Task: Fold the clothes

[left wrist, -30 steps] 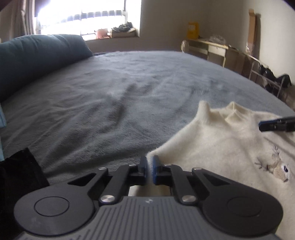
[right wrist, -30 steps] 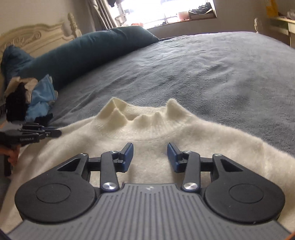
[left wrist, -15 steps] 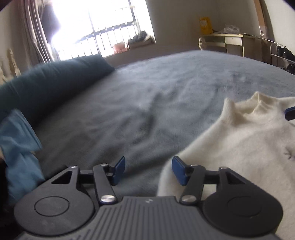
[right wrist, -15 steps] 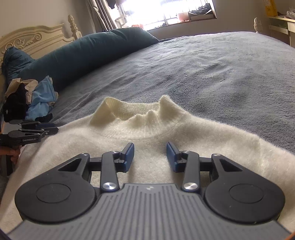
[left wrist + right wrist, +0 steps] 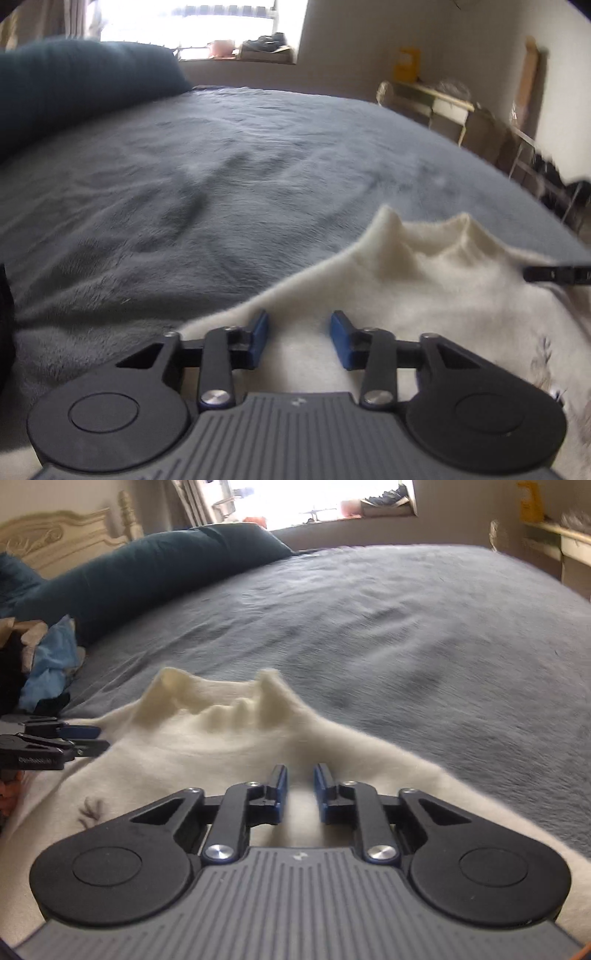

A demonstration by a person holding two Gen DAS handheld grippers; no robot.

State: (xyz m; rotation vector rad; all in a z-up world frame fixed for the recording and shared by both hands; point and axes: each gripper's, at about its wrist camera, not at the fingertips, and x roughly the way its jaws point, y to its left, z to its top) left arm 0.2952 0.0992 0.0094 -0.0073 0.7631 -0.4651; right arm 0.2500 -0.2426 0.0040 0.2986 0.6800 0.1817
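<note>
Each view sits low on its tool, just behind the blue-padded fingers, looking forward along them across the bed. The left camera hangs close over the cream fuzzy knit sweater at its near-left edge, facing the bright window ahead and the desk far right. The right camera hovers near the same sweater below its collar, facing the window, with the cream carved headboard far left. Both share the sweater collar, grey plush blanket, long teal bolster pillow, and each other's tool tips at the frame edge.
</note>
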